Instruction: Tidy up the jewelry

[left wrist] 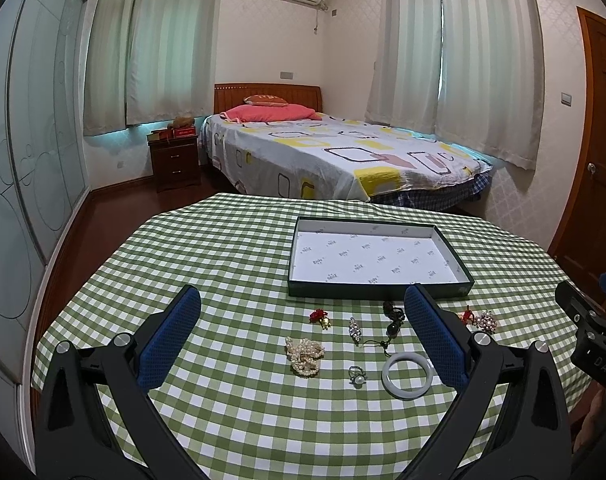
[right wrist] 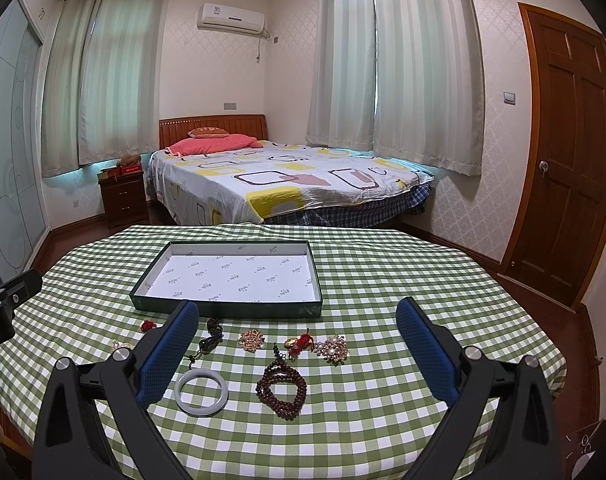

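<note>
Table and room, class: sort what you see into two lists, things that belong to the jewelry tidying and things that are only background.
Belongs to the job:
box tray
white bangle
pearl strand
ring
dark bead bracelet
pearl brooch

Only background:
bed
nightstand
door
air conditioner

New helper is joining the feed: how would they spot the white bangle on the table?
Find the shallow dark green box on the checked tablecloth. The white bangle lies nearer the camera, left of the brown bead bracelet. It alone is a smooth, plain ring.
</note>
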The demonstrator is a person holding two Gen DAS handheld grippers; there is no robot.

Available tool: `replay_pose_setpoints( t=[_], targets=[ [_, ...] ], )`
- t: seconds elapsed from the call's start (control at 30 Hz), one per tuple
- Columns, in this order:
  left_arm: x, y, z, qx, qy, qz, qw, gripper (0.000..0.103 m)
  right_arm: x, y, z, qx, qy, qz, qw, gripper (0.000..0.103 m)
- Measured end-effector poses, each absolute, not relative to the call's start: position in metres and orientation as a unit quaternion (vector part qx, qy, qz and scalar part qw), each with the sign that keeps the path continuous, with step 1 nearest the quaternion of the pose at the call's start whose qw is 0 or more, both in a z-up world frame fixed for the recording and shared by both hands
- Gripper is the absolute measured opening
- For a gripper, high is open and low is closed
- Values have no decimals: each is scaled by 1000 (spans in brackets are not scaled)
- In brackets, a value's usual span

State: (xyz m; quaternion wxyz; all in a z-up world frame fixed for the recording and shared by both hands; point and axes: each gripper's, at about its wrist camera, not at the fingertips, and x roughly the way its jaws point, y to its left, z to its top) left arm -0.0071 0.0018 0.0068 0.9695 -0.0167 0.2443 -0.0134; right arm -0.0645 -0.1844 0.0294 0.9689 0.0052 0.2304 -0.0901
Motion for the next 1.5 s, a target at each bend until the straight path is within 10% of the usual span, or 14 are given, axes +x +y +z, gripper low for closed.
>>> replay_pose_setpoints(
  t=[0.87, 1.33, 1.5],
  targets=[
    [5, 9, -16, -26, 256, -23, 966, 99, -53, -190, 10, 18, 226, -77, 971, 96],
    [73, 15, -115, -11, 363, -37, 931, 99, -19, -205, -74, 16, 288, -66, 955, 96],
    [97, 14, -142, -18, 401, -50, 915, 80, -12, -212, -89, 28, 315, -62, 947, 96]
  ],
)
